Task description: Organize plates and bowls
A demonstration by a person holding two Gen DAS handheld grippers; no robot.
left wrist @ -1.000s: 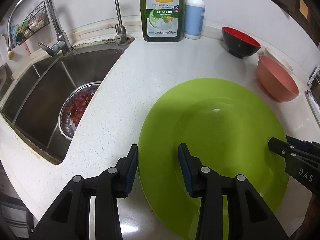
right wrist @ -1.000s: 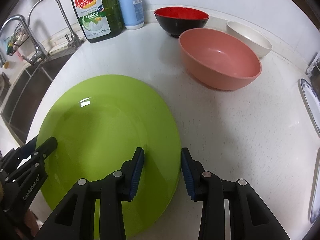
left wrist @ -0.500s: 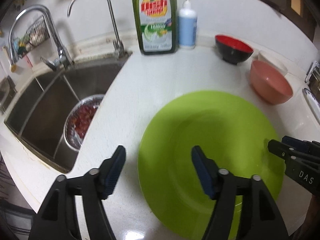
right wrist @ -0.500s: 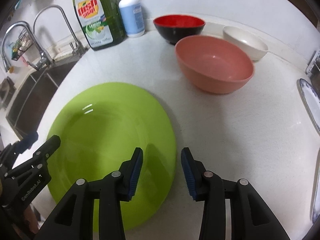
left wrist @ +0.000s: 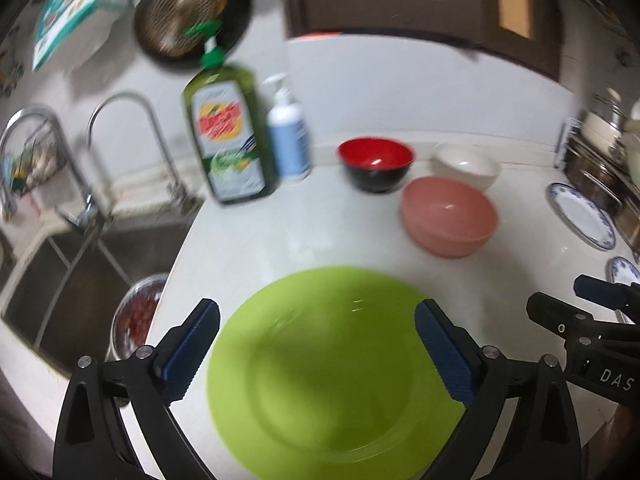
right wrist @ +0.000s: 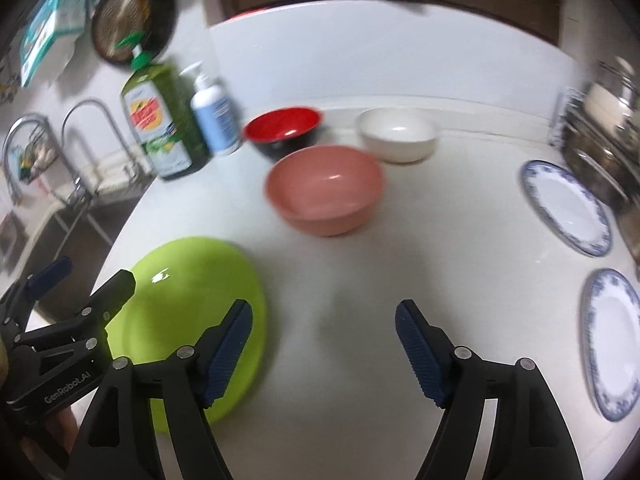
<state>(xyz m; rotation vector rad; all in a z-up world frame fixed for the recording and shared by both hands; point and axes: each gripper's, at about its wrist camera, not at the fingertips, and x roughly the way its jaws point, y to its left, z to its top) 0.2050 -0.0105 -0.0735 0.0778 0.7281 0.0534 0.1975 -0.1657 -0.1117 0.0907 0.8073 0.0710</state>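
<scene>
The green plate (left wrist: pixel 320 376) lies flat on the white counter (left wrist: pixel 304 236) at lower centre of the left wrist view, gripped by nothing; the left gripper (left wrist: pixel 318 354) hangs over it with jaws spread wide, one finger at each side of the plate; in the right wrist view the same plate (right wrist: pixel 180 304) sits at lower left; the right gripper (right wrist: pixel 324 346) has its jaws wide apart over bare counter, its left finger overlapping the plate's right edge, though contact cannot be told.

Above centre of the right wrist view stands the pink bowl (right wrist: pixel 325 190); behind it are the red-and-black bowl (right wrist: pixel 283 130) and the white bowl (right wrist: pixel 397 134), each apart from the others; two blue-rimmed plates (right wrist: pixel 566 206) (right wrist: pixel 612 336) lie at the right edge; the dish soap bottle (left wrist: pixel 225 140) and the pump bottle (left wrist: pixel 289 140) stand upright at upper left of centre in the left wrist view, beside the sink (left wrist: pixel 72 280); both views are blurred.
</scene>
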